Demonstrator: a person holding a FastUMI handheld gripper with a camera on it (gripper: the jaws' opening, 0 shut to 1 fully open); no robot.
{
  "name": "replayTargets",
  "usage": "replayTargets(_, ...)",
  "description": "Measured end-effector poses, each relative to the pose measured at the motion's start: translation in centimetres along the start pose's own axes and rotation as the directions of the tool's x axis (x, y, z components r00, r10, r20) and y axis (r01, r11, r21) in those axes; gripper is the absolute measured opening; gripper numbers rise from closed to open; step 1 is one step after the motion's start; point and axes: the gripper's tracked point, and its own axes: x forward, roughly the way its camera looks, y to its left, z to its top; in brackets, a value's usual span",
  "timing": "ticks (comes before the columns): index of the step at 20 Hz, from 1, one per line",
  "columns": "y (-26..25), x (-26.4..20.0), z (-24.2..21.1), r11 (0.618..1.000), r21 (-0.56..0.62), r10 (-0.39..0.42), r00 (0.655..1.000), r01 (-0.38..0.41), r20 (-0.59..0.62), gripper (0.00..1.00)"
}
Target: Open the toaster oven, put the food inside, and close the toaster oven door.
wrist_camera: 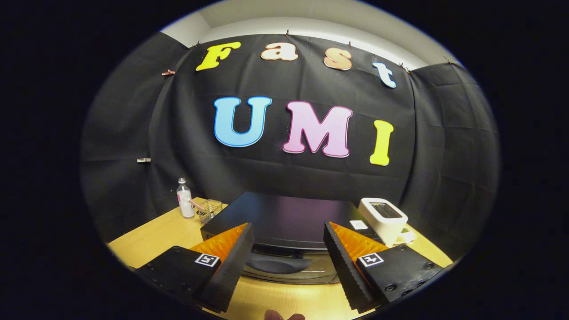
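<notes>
A black toaster oven [284,218] stands on the wooden table just ahead of my fingers, seen from above its flat top. Its front door handle [278,263] shows between the two fingers, low on the oven's near face, and the door looks closed. My gripper [289,235] is open, its fingers spread wide on either side of the handle and holding nothing.
A white pop-up toaster [383,219] stands to the right of the oven. Behind the oven's left corner are a small plastic bottle [184,198] and a wire basket [210,210]. The wooden table [155,233] runs left and right. A person's fingertips [284,316] show below the fingers.
</notes>
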Motion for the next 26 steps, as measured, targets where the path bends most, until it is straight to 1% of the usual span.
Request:
replayTargets(2,0.0,0.8,-1.6,0.999,0.02,-0.027,1.0,0.027,-0.014,0.97)
replayTargets(4,0.2,1.3,-2.3,0.998,0.048,-0.031,0.999,0.032,-0.012,0.97)
replayTargets(7,1.0,2.3,-4.4,0.998,0.041,-0.038,0.999,0.04,-0.037,0.97)
replayTargets(11,1.2,2.6,-4.7,0.993,0.108,-0.052,0.998,0.054,-0.024,0.98)
replayTargets(14,1.1,2.4,-4.9,0.995,0.094,-0.041,0.999,0.043,-0.018,0.98)
replayTargets(17,1.2,1.3,-5.4,0.995,0.096,-0.028,1.0,0.03,-0.013,0.98)
replayTargets(19,1.3,0.3,-5.9,0.995,0.099,-0.033,0.999,0.034,-0.017,0.98)
replayTargets(26,1.6,-4.5,-9.3,0.995,0.084,-0.045,0.996,0.052,-0.082,0.98)
